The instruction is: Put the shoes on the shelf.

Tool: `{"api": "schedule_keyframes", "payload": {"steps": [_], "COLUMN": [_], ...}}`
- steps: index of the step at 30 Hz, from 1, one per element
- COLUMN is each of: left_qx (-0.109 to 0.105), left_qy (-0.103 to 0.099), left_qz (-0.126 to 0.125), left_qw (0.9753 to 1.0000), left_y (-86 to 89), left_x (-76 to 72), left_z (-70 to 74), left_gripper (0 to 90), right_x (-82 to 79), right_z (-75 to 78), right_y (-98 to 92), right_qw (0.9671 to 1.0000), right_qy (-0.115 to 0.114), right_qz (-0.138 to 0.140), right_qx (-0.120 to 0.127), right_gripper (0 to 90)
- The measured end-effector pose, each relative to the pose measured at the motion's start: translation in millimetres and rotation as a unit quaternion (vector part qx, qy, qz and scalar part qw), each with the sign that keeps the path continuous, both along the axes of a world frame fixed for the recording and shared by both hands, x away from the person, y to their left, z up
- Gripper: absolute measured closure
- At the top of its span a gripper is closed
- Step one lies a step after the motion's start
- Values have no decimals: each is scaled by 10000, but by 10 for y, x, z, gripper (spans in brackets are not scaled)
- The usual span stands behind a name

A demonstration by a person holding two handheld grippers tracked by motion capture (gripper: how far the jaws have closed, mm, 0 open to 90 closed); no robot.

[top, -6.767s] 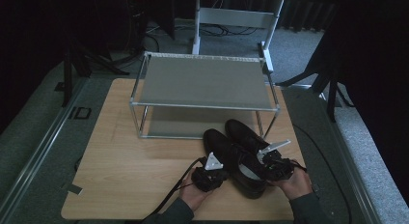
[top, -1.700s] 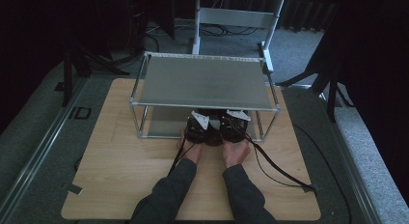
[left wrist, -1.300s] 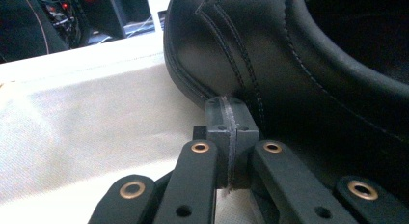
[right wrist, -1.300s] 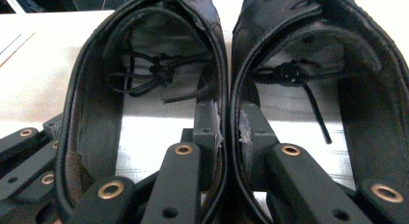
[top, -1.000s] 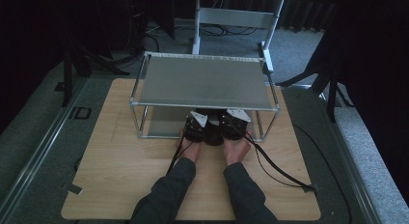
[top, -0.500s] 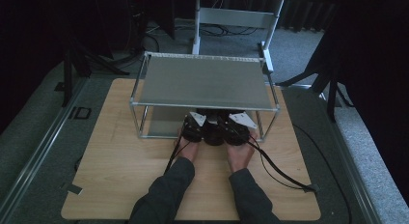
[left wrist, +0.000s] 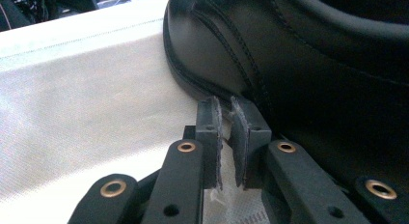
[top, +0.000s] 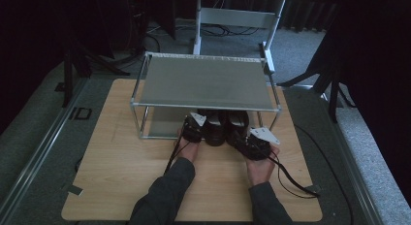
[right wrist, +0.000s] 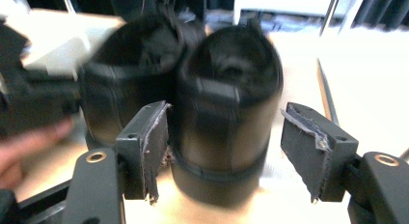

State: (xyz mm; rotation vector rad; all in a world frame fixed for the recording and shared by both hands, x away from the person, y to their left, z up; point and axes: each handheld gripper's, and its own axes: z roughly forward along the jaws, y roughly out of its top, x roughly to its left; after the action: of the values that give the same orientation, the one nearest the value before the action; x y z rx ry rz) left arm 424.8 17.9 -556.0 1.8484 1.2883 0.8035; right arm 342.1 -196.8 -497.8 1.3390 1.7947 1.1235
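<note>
Two black shoes (top: 223, 128) side by side under rack (top: 206, 84), heels outward. Left claw (left wrist: 225, 132) closed, empty, beside left shoe. Right claw (right wrist: 236, 151) open around right shoe's heel.

The rack's top shelf (top: 206, 82) is covering the front halves of both black shoes (top: 225, 128) in the high view, leaving just their heels showing. In the right gripper view, motion blur is smearing the shoes and the person's fingers (right wrist: 29, 137). The left gripper view's edges are cutting off the left shoe (left wrist: 299, 64).
</note>
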Motion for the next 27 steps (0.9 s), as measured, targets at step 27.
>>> {"api": "schedule_keyframes", "payload": {"steps": [27], "left_qx": [-289], "left_qy": [137], "left_qz": [-47], "left_qw": [9995], "left_y": [104], "left_x": [39], "left_z": [23], "left_gripper": [852], "right_x": [226], "right_z": [-344], "right_y": [10], "right_qw": [9971], "right_qy": [588], "right_qz": [490], "right_qx": [-19], "right_gripper": [380]}}
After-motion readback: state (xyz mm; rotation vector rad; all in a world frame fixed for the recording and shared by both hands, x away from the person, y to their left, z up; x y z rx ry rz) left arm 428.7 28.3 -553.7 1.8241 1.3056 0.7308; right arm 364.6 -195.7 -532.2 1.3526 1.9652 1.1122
